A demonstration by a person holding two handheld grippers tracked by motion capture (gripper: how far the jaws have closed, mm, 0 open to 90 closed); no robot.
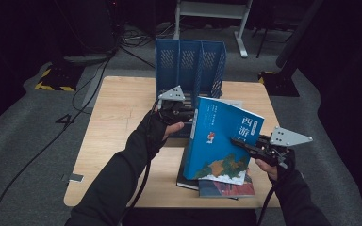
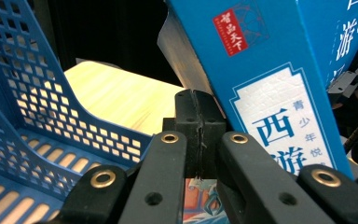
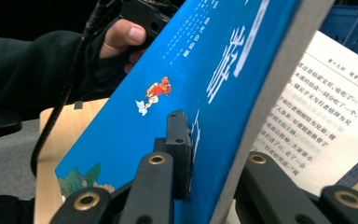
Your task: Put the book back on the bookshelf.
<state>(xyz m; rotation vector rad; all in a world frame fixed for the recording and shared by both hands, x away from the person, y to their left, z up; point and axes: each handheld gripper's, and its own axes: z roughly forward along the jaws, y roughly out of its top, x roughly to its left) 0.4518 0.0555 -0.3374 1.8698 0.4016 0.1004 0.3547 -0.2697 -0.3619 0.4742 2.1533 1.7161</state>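
Book [image 1: 224,139] up off the stack and held between your two grippers, its blue cover facing you, lifted over the near middle of the wooden table [image 1: 118,122]. Your right gripper [image 1: 245,142] has its jaws clamped across the book's right edge; the right gripper view has one jaw flat on the cover and the other behind the pages, so that hand looks to be carrying the weight. Your left gripper [image 1: 188,114] sits at the upper left edge, and in the left gripper view its jaws are pressed together with no gap, right against the spine side. I'd judge it's pinching a thin edge or simply steadying; I can't tell which.

Long axis runs from low near you up toward the blue file rack [image 1: 190,66], tilted with the top leaning right. The title end points up and away, toward the rack's slots. That reads like you're standing it up to slide it in on end. Two more books [image 1: 226,187] lie flat beneath, waiting.
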